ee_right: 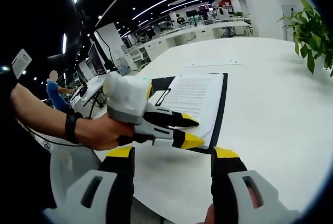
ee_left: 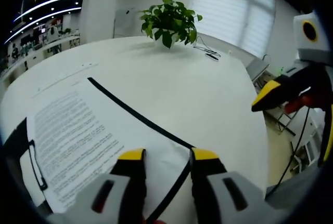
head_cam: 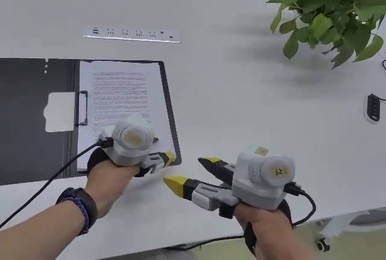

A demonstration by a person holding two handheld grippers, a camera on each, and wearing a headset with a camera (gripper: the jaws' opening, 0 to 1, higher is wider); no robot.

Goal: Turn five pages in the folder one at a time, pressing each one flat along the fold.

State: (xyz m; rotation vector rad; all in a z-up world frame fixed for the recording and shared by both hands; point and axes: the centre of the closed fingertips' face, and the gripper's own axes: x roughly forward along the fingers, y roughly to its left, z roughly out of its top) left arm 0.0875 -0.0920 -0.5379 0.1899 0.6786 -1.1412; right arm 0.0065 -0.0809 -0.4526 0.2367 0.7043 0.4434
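A black folder (head_cam: pixel 33 121) lies open at the left of the white table. A printed page (head_cam: pixel 123 100) rests on its right half under a clip (head_cam: pixel 81 108). My left gripper (head_cam: pixel 166 158) is at the folder's near right corner. In the left gripper view its jaws stand apart (ee_left: pixel 169 155), with the folder's black edge (ee_left: pixel 135 115) running between them and nothing visibly clamped. The right gripper view shows it beside the page (ee_right: pixel 195 96). My right gripper (head_cam: pixel 193 172) is open over bare table to the right of the folder, pointing at the left gripper (ee_right: pixel 188 129).
A power strip (head_cam: pixel 129 34) is set into the table behind the folder. A leafy plant (head_cam: pixel 329 12) stands at the far right, with a white plug block (head_cam: pixel 374 108) near the right edge. The table's front edge runs just below my hands.
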